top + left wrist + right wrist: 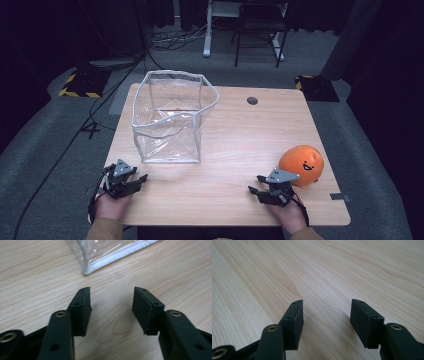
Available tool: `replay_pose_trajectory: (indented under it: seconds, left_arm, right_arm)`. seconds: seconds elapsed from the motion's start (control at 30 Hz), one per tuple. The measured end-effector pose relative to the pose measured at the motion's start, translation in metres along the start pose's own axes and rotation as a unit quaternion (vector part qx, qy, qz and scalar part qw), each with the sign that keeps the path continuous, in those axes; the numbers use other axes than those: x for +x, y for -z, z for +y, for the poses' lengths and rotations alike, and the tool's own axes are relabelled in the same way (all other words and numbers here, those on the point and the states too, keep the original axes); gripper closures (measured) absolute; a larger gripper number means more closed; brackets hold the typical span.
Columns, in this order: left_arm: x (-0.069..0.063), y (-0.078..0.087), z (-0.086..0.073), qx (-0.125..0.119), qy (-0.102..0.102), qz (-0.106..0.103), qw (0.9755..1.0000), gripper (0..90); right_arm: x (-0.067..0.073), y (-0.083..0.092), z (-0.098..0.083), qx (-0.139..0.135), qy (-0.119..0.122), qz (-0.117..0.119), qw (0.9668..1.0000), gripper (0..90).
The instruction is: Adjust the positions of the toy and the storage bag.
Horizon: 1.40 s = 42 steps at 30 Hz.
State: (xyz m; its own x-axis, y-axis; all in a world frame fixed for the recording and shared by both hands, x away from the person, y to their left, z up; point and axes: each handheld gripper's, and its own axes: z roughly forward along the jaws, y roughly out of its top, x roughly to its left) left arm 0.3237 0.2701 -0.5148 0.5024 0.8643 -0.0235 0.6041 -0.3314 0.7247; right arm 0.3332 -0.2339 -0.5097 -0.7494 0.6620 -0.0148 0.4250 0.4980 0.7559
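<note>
Both your claws rest low at near edge of tabletop (235, 145). Left claw (131, 181) wide, empty, just short of clear bag's (167, 120) near corner. Right claw (260, 192) wide, empty, bare wood between jaws. Orange plush toy (301, 165) lies just beside your right claw, near right edge. Likely risks: nudge rolls toy off edge; floppy bag tips or collapses if you bump its wall.
</note>
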Motion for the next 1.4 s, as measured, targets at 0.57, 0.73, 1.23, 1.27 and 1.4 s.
replay_pose_trajectory:
  seconds: [0.57,0.73,1.23,1.27,1.4]
  left_arm:
    - [0.001,0.01,0.022,-0.053,0.023,-0.005,0.9983,47.1]
    - [0.003,0.011,0.023,-0.066,0.03,-0.004,0.9974,47.6]
    - [0.0,0.036,0.005,-0.075,0.043,0.01,0.9962,47.2]
    - [0.0,0.036,0.005,-0.075,0.043,0.01,0.9962,47.2]
    - [0.004,0.041,-0.002,-0.07,0.059,0.019,0.9956,47.2]
  right_arm:
    - [0.007,0.002,0.044,0.008,0.003,0.012,0.9999,59.6]
    - [0.006,-0.002,0.058,0.014,0.005,0.016,0.9998,60.8]
    - [0.018,-0.037,0.108,0.02,0.057,0.042,0.9973,62.8]
    - [0.018,-0.037,0.108,0.02,0.057,0.042,0.9973,62.8]
    - [0.023,-0.049,0.12,0.021,0.071,0.05,0.996,63.0]
